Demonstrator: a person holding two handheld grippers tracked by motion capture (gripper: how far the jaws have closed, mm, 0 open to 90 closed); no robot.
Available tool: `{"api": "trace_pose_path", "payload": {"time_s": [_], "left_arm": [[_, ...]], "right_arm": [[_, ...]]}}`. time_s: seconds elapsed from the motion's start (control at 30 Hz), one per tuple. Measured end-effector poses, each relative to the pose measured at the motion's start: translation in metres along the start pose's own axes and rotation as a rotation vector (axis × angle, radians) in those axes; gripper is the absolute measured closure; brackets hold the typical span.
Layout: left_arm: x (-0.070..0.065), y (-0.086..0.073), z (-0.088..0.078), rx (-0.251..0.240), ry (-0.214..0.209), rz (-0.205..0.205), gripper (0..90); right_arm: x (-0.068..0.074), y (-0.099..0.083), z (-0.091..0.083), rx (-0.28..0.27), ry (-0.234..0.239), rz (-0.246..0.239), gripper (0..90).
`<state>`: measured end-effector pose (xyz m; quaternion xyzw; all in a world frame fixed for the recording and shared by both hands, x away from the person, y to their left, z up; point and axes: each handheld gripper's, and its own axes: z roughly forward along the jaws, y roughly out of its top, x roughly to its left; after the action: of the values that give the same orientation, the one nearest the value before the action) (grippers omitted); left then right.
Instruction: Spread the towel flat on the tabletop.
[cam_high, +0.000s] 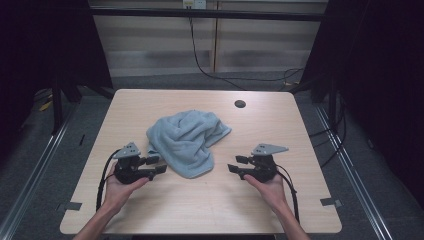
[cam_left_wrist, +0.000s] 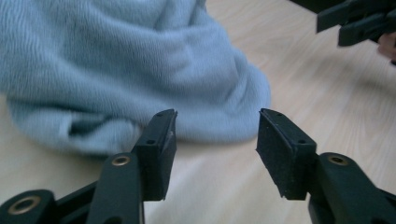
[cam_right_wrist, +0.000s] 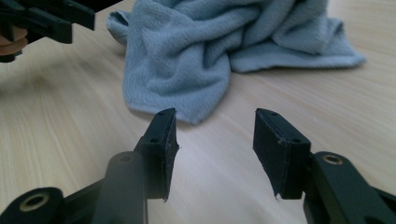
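A crumpled light-blue towel (cam_high: 187, 141) is lying in a loose heap near the middle of the pale wooden worktop (cam_high: 260, 125), well inside its edges, while a person is bringing two tools in from either side. The left hand-held gripper (cam_high: 156, 165) is sitting just beside the towel's near-left edge, its jaws standing partly apart with nothing between them; in the left gripper view the pads are framing the cloth's rounded near fold (cam_left_wrist: 219, 116) without touching it. The right hand-held gripper (cam_high: 236, 164) is hanging a little apart from the towel's near-right corner, its jaws likewise parted and empty, and in the right gripper view that thin corner (cam_right_wrist: 189, 109) is lying flat on the wood just beyond the fingertips (cam_right_wrist: 161, 140).

The work in hand appears to be taking hold of the towel by its near edge, probably to spread or fold it. Several things could go wrong from here. The cloth is bunched in overlapping layers, so a jaw closing on the heap may be catching two or three folds rather than a single edge, and the towel would then be lifting as a lump. The flat corner offers little to bite, and a pad could be sliding over it or pushing it away. Uneven pulls from the two sides would be dragging the whole heap across the worktop.
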<state>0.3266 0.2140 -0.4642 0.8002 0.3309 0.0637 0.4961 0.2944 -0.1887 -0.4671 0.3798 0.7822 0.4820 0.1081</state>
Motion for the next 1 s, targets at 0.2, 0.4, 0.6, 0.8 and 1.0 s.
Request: {"api": "trace_pose_path", "payload": {"time_s": [0.2, 0.4, 0.6, 0.8, 1.0], "left_arm": [[0.020, -0.004, 0.020, 0.010, 0.009, -0.032, 57.0], [0.025, -0.009, 0.025, 0.034, 0.016, -0.024, 56.6], [0.022, -0.011, 0.033, 0.051, 0.015, -0.028, 48.1], [0.023, -0.014, 0.039, 0.076, 0.019, -0.025, 48.5], [0.021, -0.017, 0.043, 0.100, 0.026, -0.011, 57.1]], "right_arm": [[-0.003, 0.016, 0.041, 0.017, 0.055, -0.011, 53.1], [-0.006, 0.030, 0.079, 0.027, 0.090, -0.020, 50.1], [-0.007, 0.035, 0.109, 0.057, 0.108, -0.029, 56.9], [-0.004, 0.027, 0.113, 0.070, 0.143, -0.028, 84.0], [0.005, 0.019, 0.100, 0.074, 0.200, -0.015, 85.7]]}}
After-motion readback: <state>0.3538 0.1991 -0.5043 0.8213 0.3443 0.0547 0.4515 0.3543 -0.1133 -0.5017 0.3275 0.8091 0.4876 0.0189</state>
